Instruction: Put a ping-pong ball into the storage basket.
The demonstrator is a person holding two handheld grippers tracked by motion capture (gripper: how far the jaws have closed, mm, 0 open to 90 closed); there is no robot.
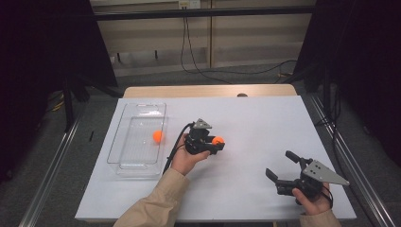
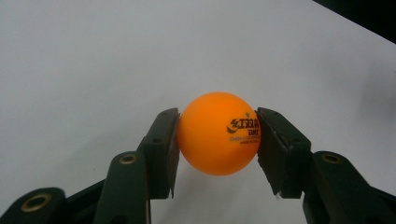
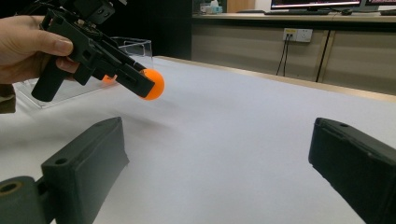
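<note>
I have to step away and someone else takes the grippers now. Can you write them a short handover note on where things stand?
Left gripper: shut on an orange ball, held clear above the white table cover, just right of the clear bin.
Right gripper: open, holding nothing, resting low near the front right of the table.
Things: a second orange ball already lies inside the clear bin.
Done: one ball binned, the other picked up.
Left: probably carry the held ball left over the bin and let it go there.
</note>
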